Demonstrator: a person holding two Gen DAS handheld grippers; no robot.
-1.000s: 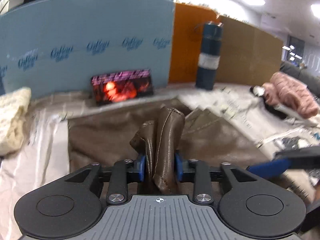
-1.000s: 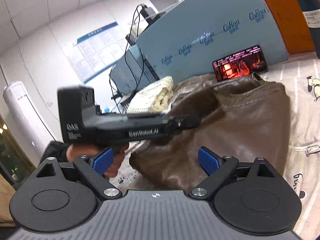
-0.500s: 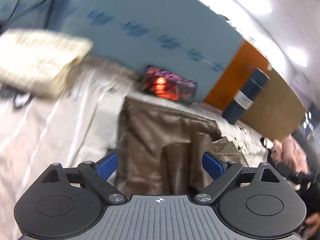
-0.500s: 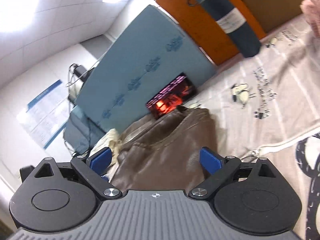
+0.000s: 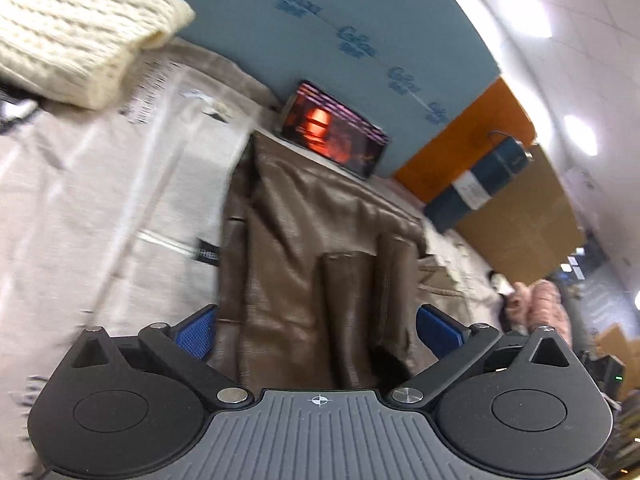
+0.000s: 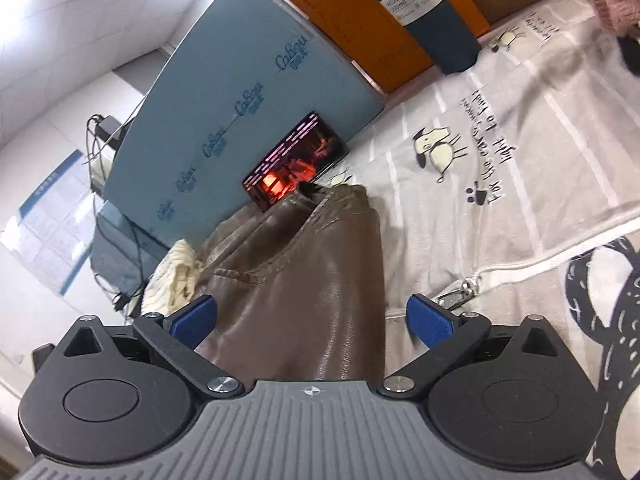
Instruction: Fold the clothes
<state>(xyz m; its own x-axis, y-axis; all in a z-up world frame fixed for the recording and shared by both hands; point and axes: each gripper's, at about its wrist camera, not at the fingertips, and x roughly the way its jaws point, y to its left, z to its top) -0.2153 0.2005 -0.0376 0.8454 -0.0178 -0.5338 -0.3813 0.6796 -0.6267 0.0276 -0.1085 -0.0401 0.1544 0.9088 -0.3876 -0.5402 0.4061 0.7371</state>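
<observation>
Brown leather-look jacket lay flat on the printed grey-white cloth covering the worktop, filling the centre of both wrist views, with a lit phone screen propped just beyond its far edge. In the left view, two sleeve-like strips lay side by side on top of the body, running up the middle of the frame, so it seemed that at least part of the folding had been done; whether a further fold across the length remained, the pictures could not settle. The left tongs stood wide, empty, their blue pads either side of the garment at lower centre. The right tongs were likewise wide and held nothing. A cream knitted sweater sat folded at upper left, and a pink fluffy garment lay at the right edge.
</observation>
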